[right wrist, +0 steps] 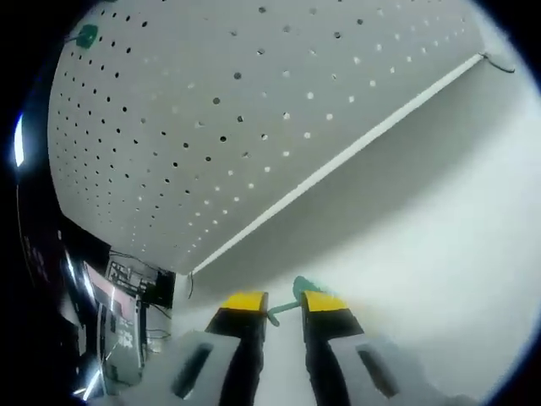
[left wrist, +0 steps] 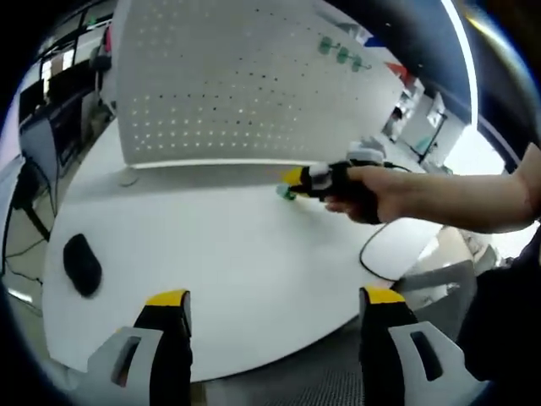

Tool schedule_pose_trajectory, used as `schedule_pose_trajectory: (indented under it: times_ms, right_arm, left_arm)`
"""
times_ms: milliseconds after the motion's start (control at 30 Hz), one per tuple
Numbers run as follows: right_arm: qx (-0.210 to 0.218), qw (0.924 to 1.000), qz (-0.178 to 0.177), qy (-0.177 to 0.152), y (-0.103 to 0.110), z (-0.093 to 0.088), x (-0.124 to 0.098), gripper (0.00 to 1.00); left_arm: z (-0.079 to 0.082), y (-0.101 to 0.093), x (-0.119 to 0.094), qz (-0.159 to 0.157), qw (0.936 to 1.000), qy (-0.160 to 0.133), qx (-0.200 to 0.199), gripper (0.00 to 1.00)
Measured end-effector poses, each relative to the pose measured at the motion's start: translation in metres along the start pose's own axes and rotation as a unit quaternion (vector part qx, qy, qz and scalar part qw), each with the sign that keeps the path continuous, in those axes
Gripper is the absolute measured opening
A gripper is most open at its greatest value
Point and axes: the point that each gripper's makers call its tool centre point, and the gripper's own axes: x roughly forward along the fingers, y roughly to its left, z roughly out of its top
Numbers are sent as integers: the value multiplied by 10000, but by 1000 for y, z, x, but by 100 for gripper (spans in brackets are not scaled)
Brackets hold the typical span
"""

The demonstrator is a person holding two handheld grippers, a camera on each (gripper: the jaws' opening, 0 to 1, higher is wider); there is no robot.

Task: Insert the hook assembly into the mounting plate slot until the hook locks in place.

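Observation:
A white pegboard mounting plate stands upright at the back of the white table. Green hooks hang near its upper right, and one green hook shows at its upper left in the right gripper view. My right gripper is shut on a small green hook, held low just in front of the plate's bottom edge. In the left gripper view that right gripper reaches in with a person's hand around it. My left gripper stands open over the table's near edge, nothing between its jaws.
A black computer mouse lies on the table's left side. A black cable loops at the right near a chair. Desks and monitors stand beyond the table on the left.

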Motion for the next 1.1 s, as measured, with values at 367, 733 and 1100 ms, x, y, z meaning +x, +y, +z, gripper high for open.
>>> schedule_pose_trajectory:
  times_ms: [367, 733, 1100]
  right_arm:
    - [-260, 9995, -11, 157, 4, 2, -2, 3]
    - [-655, 9974, 93, 291, 2, 3, -6, 0]
    - [-624, 9978, 190, 95, 4, 15, -19, 0]
  left_arm:
    - [0, -2, 3, -16, 10000, 15, 21, 82]
    - [2, -4, 2, -24, 10000, -3, 76, 81]
    - [2, -5, 0, -11, 10000, -32, 73, 81]
